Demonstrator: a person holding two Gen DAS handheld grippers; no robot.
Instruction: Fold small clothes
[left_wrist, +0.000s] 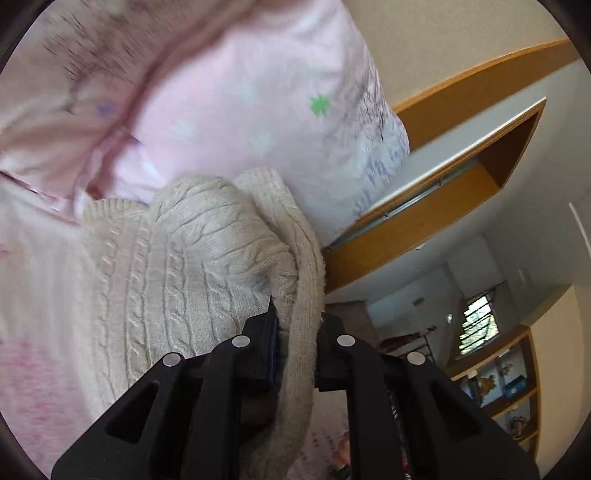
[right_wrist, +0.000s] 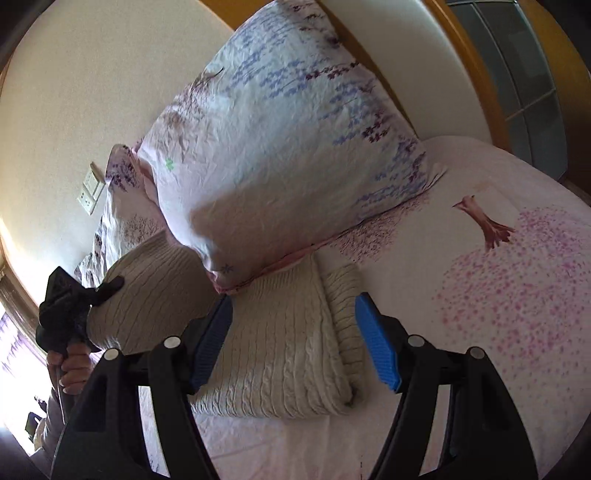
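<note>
A cream cable-knit sweater (right_wrist: 280, 343) lies partly folded on the pink bedsheet (right_wrist: 480, 332), its far edge against a pillow. My left gripper (left_wrist: 297, 325) is shut on the sweater's ribbed edge (left_wrist: 303, 295) and lifts that part up. It also shows in the right wrist view (right_wrist: 85, 295), holding the raised fold (right_wrist: 147, 295) at the left. My right gripper (right_wrist: 295, 332) is open and empty, just above the flat part of the sweater, blue pads (right_wrist: 376, 347) on either side.
A floral pillow (right_wrist: 288, 140) stands against the wall right behind the sweater. A second pillow (right_wrist: 122, 199) lies further left. A wooden bed frame (right_wrist: 480, 85) runs along the right. Wall sockets (right_wrist: 90, 192) are on the left wall. Shelves (left_wrist: 509, 387) stand across the room.
</note>
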